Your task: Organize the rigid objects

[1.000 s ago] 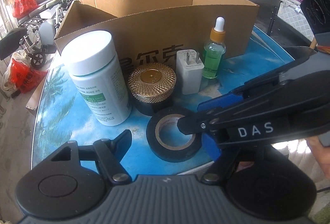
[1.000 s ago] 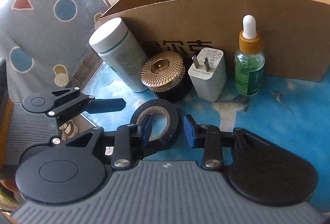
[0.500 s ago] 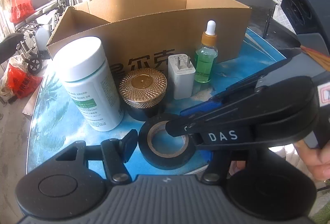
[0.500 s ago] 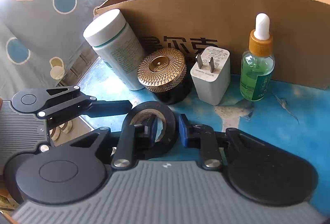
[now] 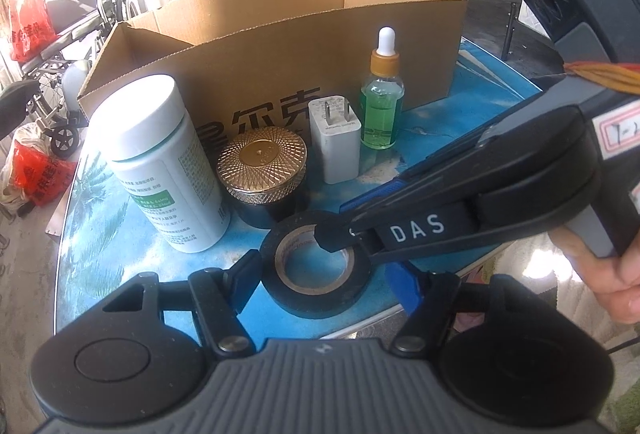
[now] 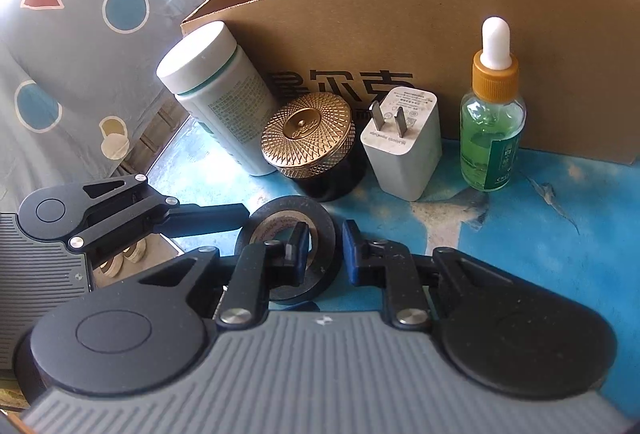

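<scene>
Wheelchair bkgd (image 5: 60, 82) left view only; R gripper (image 6: 326, 254) pinching tape (image 6: 320, 226) wall; L gripper (image 5: 324, 286) opening around it.

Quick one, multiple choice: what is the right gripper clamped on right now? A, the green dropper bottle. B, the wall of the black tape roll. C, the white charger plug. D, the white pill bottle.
B: the right gripper has one finger in the core of the black tape roll and the other outside, pinching its wall, while the other items stand untouched by the cardboard box.
</scene>
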### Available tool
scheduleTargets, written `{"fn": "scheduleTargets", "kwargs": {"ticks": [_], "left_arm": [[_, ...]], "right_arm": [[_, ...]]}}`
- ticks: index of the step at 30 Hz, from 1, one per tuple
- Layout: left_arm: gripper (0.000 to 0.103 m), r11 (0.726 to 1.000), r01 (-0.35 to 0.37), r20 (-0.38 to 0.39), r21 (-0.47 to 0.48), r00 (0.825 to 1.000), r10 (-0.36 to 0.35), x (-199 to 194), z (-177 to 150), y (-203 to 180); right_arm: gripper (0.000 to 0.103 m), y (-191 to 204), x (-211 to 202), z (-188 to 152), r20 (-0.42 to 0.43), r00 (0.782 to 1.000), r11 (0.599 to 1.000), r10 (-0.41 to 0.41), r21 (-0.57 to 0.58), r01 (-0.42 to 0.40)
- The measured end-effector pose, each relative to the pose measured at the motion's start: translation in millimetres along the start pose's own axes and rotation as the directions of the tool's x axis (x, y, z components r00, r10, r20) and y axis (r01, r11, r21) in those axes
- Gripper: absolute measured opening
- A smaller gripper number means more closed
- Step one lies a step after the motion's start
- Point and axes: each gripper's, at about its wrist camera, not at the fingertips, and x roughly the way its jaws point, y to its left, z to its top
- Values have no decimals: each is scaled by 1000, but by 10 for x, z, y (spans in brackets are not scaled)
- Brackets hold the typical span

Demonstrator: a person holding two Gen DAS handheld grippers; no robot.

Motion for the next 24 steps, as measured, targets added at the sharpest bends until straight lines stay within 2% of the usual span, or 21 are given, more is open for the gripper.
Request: {"fn": "scheduleTargets", "kwargs": {"ticks": [2, 9, 16, 24], "left_arm": [[65, 1000, -3, 3, -3, 1000, 3, 4, 1, 10], [65, 1000, -11, 6, -1, 1000, 11, 17, -7, 23], [65, 999, -31, 21, 8, 999, 31, 35, -14, -25], [65, 1000, -13, 54, -27, 998, 15, -108, 8, -6]], "right_arm": [[17, -10, 0, 5, -1, 1000, 1000, 3, 7, -3], [17, -16, -21, 0, -1, 1000, 1000, -6, 7, 6], [17, 137, -10, -43, 15, 998, 996, -53, -71, 54], [17, 183, -131, -79, 50, 997, 997, -55, -59, 58]]}}
